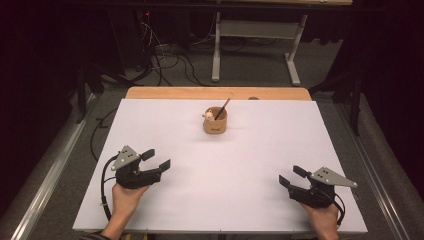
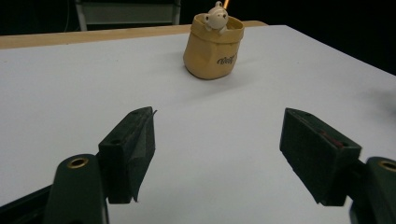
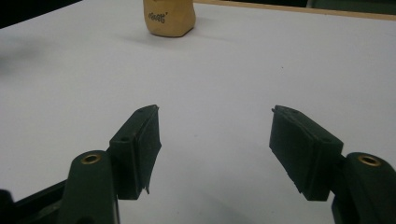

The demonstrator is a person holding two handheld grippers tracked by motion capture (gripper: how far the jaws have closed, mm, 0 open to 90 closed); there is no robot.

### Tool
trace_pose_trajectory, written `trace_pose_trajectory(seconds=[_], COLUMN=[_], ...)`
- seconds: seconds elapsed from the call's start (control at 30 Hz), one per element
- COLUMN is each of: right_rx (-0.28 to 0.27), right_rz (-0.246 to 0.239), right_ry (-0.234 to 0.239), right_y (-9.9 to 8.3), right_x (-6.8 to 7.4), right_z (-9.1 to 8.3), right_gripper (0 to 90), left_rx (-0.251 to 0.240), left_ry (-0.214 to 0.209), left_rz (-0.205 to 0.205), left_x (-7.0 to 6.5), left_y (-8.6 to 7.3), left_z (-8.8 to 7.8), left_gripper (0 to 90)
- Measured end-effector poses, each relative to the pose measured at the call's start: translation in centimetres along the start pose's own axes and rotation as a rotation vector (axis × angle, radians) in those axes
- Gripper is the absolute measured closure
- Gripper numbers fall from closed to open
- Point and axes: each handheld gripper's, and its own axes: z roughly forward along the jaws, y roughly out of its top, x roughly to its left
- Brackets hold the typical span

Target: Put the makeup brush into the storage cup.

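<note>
Pot (image 1: pixel 215 121) stands upright near the table's (image 1: pixel 150 210) far edge, centred, a stick (image 1: pixel 223 108) and small figure (image 1: pixel 208 115) in it, untouched. Left gripper (image 1: pixel 156 159) and right gripper (image 1: pixel 291 176) rest near the near corners, jaws wide, empty. Judged: no step begun; approach and grasp remain.

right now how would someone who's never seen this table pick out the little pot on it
Look at the white table top, toward its far middle, ahead of both open grippers. The tan pot stands alone there, with a small pale figure at its rim and a thin stick leaning out.
</note>
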Motion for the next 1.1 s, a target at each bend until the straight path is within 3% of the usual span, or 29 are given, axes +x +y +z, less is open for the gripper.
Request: trace_pose_trajectory(seconds=[0.8,1.1], right_rx=[-0.019,-0.031], right_rz=[0.028,0.053], right_ry=[0.014,0.006], right_y=[-0.1,-0.2], right_x=[-0.2,-0.6], right_z=[-0.3,-0.6], right_gripper=[35.3,35.2], left_rx=[0.044,0.027], left_ry=[0.0,-0.005], left_rz=[-0.014,-0.027], left_x=[0.2,0.3], left_y=[-1.6,-1.5], left_z=[0.5,0.5], left_gripper=[27.3,27.5])
